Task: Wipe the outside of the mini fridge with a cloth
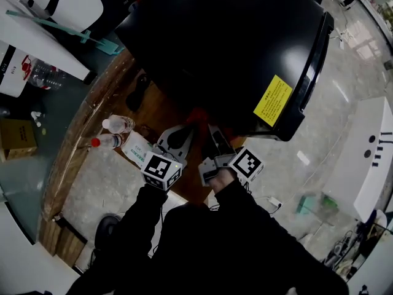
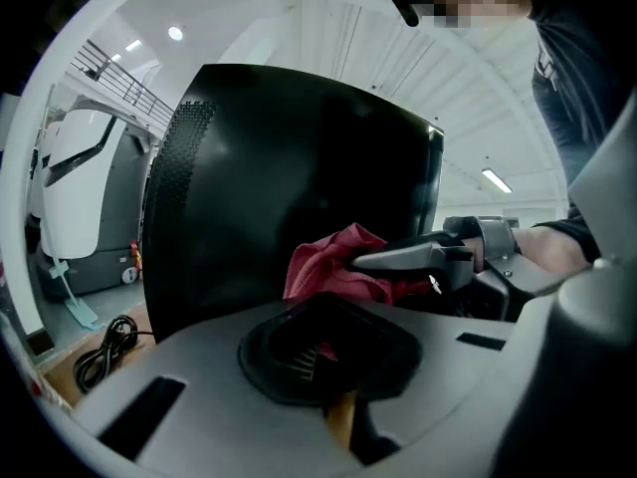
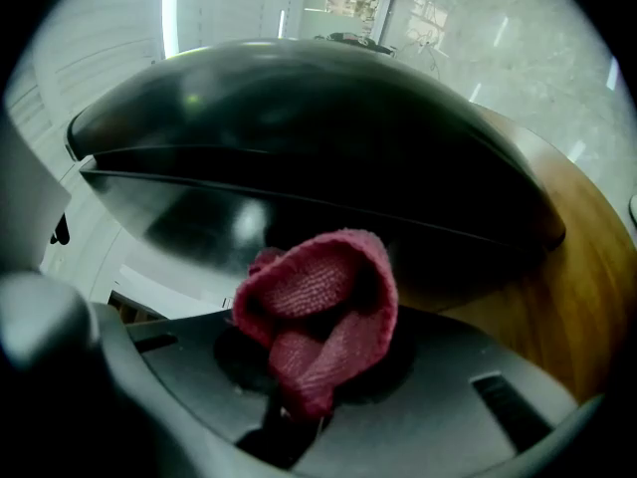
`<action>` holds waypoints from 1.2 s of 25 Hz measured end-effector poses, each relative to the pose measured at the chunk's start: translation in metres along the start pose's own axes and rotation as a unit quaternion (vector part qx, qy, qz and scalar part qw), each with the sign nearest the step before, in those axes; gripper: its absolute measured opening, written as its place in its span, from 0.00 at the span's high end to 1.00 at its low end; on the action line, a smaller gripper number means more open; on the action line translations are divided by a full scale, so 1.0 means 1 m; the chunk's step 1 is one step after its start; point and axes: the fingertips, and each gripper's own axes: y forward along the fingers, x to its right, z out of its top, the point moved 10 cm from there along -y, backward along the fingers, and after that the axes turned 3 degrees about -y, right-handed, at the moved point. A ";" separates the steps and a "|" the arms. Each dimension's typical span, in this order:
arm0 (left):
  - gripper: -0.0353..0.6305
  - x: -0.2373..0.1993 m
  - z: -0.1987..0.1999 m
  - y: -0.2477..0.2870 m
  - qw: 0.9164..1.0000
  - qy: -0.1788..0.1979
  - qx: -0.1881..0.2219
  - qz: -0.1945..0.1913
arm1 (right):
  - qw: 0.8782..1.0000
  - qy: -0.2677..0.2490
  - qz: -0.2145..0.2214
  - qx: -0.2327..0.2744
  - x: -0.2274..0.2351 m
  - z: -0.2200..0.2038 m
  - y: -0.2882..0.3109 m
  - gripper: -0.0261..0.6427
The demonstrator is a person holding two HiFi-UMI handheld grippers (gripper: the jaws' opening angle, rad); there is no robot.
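- We hold the right hand-held gripper (image 3: pixel 294 411) with its jaws clamped on a bunched red cloth (image 3: pixel 318 307), which bulges up out of them in a loop.
- Our left hand-held gripper (image 2: pixel 343 421) has its jaws drawn nearly together, with only a thin tan sliver showing between them and nothing gripped that we can make out.
- From the head view we see both hand-held grippers side by side, left (image 1: pixel 183 133) and right (image 1: pixel 215 135), low in front of the mini fridge (image 1: pixel 227 42).
- The cloth (image 2: pixel 333 267) sits right at the fridge's black side wall (image 2: pixel 299 167), near its lower edge. We cannot tell whether it presses on the wall.
- The fridge stands on a round wooden tabletop (image 1: pixel 92 121), with a yellow sticker (image 1: pixel 273 100) on its top by the door edge.
- Two clear bottles (image 1: pixel 116 125) lie on the tabletop to our left, and a coiled black cable (image 2: pixel 105 342) lies beside the fridge.
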 end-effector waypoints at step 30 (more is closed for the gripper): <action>0.94 0.033 -0.059 0.013 0.996 -0.049 -0.053 0.057 | 0.985 -0.076 -0.095 -0.122 0.125 -0.011 -0.021 0.84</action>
